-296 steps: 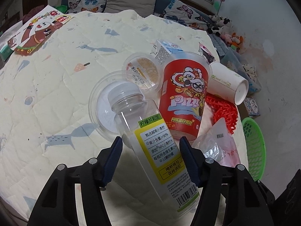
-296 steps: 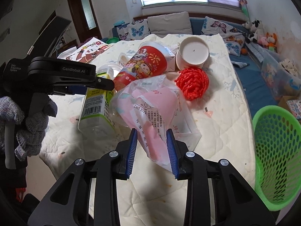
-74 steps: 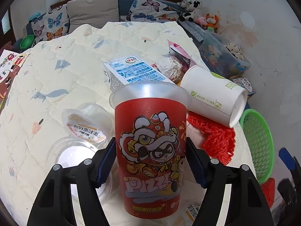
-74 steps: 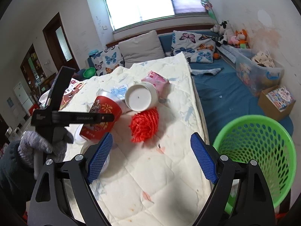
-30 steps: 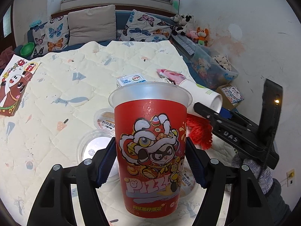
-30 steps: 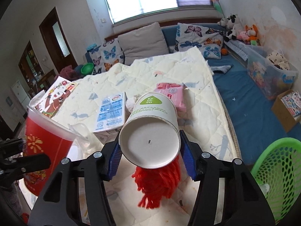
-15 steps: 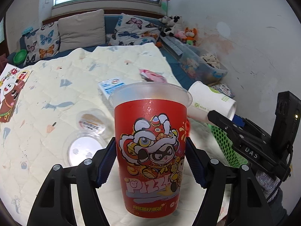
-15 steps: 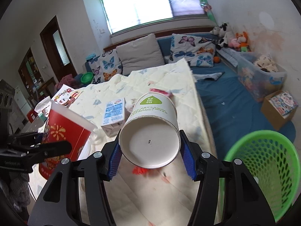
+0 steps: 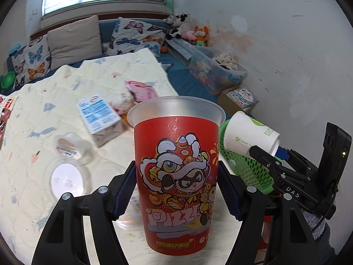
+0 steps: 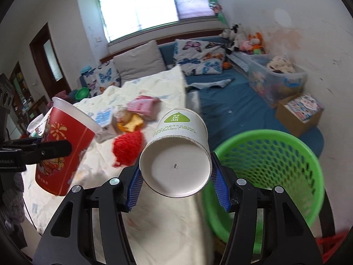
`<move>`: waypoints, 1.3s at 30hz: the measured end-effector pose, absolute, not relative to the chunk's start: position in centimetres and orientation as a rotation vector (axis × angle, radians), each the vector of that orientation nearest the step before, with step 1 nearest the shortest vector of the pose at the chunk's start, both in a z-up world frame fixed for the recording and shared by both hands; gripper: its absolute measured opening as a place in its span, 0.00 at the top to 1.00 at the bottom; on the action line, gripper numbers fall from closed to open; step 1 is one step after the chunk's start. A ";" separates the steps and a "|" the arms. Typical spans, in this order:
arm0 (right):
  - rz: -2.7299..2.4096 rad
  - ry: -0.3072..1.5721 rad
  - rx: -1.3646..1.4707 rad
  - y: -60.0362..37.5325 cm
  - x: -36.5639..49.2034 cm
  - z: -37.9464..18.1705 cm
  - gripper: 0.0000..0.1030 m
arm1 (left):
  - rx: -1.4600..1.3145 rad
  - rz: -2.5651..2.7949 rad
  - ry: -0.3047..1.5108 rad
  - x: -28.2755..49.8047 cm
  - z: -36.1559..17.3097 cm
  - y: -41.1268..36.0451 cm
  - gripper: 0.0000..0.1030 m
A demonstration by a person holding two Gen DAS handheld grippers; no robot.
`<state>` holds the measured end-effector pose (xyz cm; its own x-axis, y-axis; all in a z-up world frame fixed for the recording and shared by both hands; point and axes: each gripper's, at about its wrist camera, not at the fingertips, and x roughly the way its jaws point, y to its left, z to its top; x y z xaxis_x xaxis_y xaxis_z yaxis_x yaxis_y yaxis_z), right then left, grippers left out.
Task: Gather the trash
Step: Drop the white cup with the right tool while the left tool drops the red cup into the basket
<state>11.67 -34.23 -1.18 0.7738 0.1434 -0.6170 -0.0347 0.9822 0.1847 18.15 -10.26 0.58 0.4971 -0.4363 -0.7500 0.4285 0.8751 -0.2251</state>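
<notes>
My left gripper (image 9: 176,188) is shut on an upright red pizza cup (image 9: 177,172) with a frosted rim, held above the bed's near right corner. The right gripper (image 10: 176,184) is shut on a white paper cup (image 10: 178,154) lying sideways, its base toward the camera. That paper cup (image 9: 249,135) also shows in the left wrist view, over the green basket (image 9: 249,165). The green mesh basket (image 10: 271,165) stands on the floor just right of the paper cup. The red cup (image 10: 64,148) appears at the left of the right wrist view.
On the quilted bed (image 9: 55,101) lie a blue milk carton (image 9: 99,117), a pink packet (image 9: 143,90), clear plastic lids (image 9: 68,176) and a red mesh ball (image 10: 128,148). A cardboard box (image 10: 300,112) and a clear storage bin (image 10: 275,77) sit by the wall.
Both grippers have carried their cups rightward off the bed toward the green basket, which now fills more of the right wrist view. The grips have not altered.
</notes>
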 end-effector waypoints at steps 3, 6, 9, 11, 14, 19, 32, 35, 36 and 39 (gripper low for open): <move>0.047 0.693 0.171 -36.5 10.7 -1.6 0.44 | 0.001 -0.548 0.917 17.9 0.5 -11.8 0.34; -0.001 0.710 0.178 -38.8 9.8 -2.2 0.44 | 0.007 -0.568 0.924 17.7 0.3 -13.2 0.34; -0.045 0.727 0.183 -40.7 9.2 -3.0 0.44 | 0.013 -0.583 0.932 17.7 0.1 -14.2 0.34; -0.069 0.742 0.192 -42.0 9.0 -3.7 0.44 | 0.020 -0.591 0.939 17.7 0.0 -15.0 0.34; -0.093 0.758 0.208 -43.2 8.9 -4.8 0.44 | 0.031 -0.601 0.947 17.8 -0.2 -16.2 0.34; -0.113 0.774 0.249 -45.0 8.5 -6.1 0.41 | 0.059 -0.616 0.955 17.9 -0.4 -18.1 0.34; -0.128 0.744 0.254 -46.3 5.9 -5.7 0.36 | 0.118 -0.692 0.995 18.1 -2.0 -24.9 0.34; -0.129 0.738 0.251 -46.3 5.2 -5.5 0.34 | 0.120 -0.710 1.012 18.5 -2.6 -26.3 0.34; -0.131 0.736 0.249 -46.4 5.0 -5.5 0.33 | 0.121 -0.717 1.018 18.5 -2.8 -26.7 0.34; -0.134 0.730 0.252 -46.4 4.4 -5.4 0.31 | 0.135 -0.726 1.032 18.9 -3.6 -28.2 0.34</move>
<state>4.37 -46.40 -5.45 0.7383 -0.0335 -0.6736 0.2082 0.9613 0.1803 18.87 -28.24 -3.58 0.3053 -0.4859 -0.8190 0.6074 0.7617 -0.2254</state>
